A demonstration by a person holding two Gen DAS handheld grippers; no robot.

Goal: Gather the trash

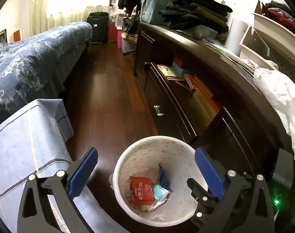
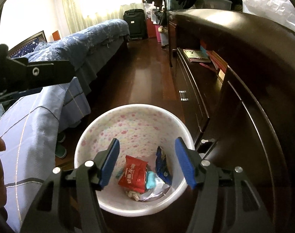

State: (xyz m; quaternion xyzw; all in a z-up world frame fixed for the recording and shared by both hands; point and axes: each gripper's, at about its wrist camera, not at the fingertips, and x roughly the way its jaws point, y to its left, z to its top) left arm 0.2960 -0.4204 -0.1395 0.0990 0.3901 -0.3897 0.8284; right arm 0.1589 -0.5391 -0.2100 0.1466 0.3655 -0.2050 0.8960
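Observation:
A white waste bin [image 1: 126, 155] [image 2: 128, 106] with a flowered inside stands on the dark wood floor. At its bottom lie a red wrapper [image 1: 141, 193] [image 2: 134, 175], a blue wrapper [image 1: 163, 175] [image 2: 162, 165], a teal-and-white packet [image 1: 159, 192] [image 2: 152, 181] and crumpled paper. My left gripper [image 1: 146, 168] hovers over the bin, jaws wide open and empty. My right gripper [image 2: 147, 159] also hangs above the bin, open with nothing between its blue pads. The left gripper's black body [image 2: 40, 73] shows at the left of the right wrist view.
A bed with a blue patterned cover [image 1: 31, 64] and a light blue checked sheet [image 1: 21, 145] lies to the left. A dark wooden cabinet [image 1: 215, 97] with books on a shelf runs along the right, white plastic bags [image 1: 279, 97] on top. Green slippers [image 2: 61, 149] sit beside the bin.

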